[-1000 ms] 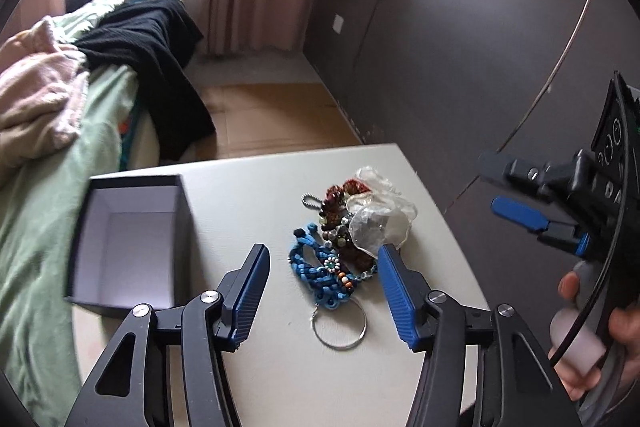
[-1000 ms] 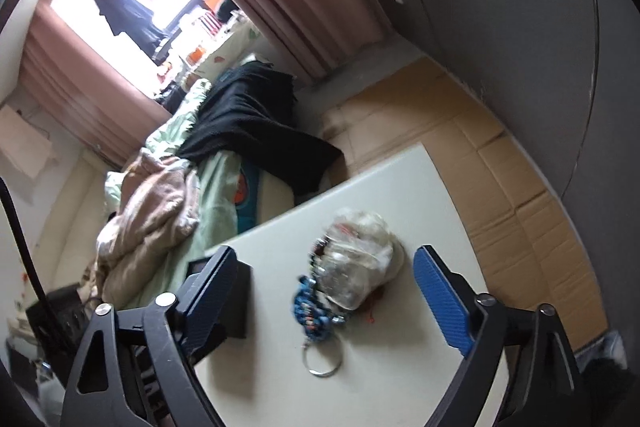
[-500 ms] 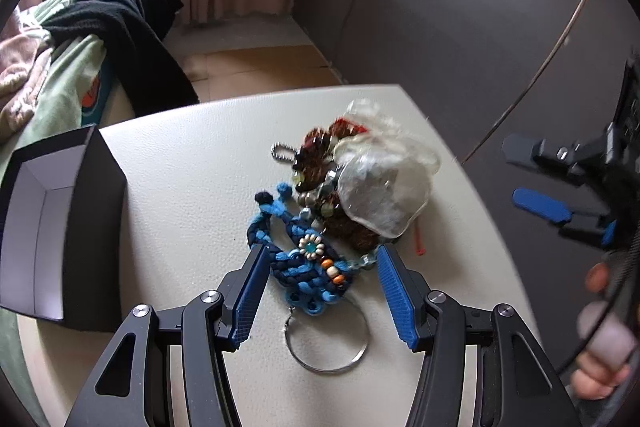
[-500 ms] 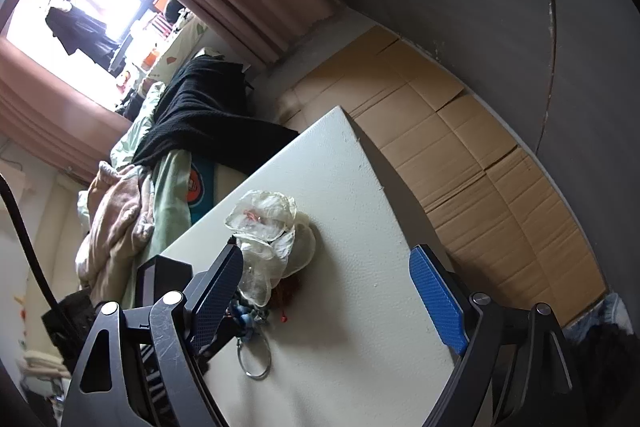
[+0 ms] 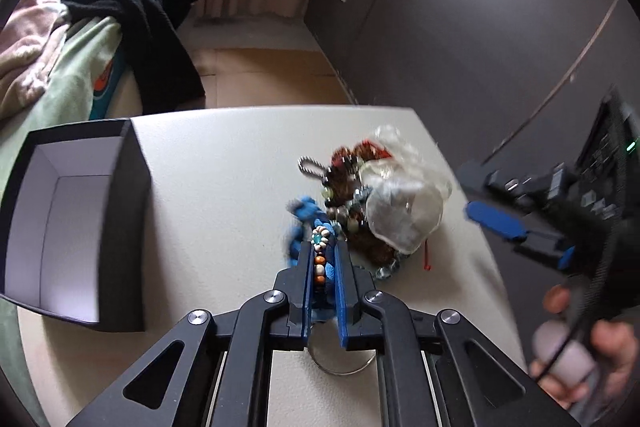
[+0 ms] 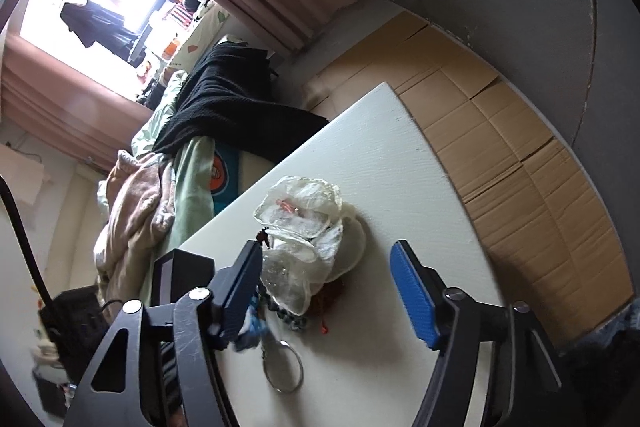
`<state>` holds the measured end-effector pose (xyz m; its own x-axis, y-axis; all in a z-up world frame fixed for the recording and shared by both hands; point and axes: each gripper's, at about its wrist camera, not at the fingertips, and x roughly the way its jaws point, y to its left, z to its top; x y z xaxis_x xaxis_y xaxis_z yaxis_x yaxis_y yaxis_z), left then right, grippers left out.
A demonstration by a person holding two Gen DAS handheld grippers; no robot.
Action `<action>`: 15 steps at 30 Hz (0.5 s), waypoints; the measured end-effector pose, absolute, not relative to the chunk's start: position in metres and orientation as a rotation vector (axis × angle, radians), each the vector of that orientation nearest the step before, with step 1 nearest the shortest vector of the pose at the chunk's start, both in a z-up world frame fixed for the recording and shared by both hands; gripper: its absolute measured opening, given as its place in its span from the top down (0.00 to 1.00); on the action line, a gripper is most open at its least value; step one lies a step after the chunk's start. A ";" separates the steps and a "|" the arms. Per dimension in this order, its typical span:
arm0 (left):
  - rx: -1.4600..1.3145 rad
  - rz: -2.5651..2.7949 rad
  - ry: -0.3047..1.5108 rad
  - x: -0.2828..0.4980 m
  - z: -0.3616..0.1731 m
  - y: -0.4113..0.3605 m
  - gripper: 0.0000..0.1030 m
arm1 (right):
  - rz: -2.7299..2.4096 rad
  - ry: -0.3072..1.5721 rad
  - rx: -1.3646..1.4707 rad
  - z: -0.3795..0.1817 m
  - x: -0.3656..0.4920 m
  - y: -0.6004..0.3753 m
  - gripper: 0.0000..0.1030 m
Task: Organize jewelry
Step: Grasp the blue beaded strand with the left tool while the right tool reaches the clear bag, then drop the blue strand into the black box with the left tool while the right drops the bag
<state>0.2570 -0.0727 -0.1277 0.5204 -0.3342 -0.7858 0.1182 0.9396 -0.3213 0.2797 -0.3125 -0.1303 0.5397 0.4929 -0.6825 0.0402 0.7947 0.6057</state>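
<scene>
A pile of jewelry lies on the white table: a blue braided cord bracelet with beads and a metal key ring, brown bead strands, and clear plastic bags. My left gripper is shut on the blue bracelet. An open black box with a white inside stands at the left. My right gripper is open above the plastic bags; the key ring lies below it. The right gripper also shows in the left wrist view.
A bed with green sheet, pink blanket and black garment stands past the table's far left. Cardboard sheets cover the floor to the right of the table. A dark wall stands behind.
My left gripper has moved down onto the pile and closed on the blue bracelet. My right gripper has shifted so the plastic bags lie between its open fingers.
</scene>
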 end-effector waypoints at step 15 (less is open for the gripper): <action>-0.397 -0.250 0.785 0.232 -0.061 -0.010 0.91 | 0.243 0.999 0.616 -0.139 0.289 -0.295 0.96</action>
<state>0.2318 -0.0097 -0.0613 0.6835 -0.3619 -0.6339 0.0710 0.8973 -0.4357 0.2890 -0.2953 -0.1389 0.5321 0.4615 -0.7099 0.0835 0.8057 0.5863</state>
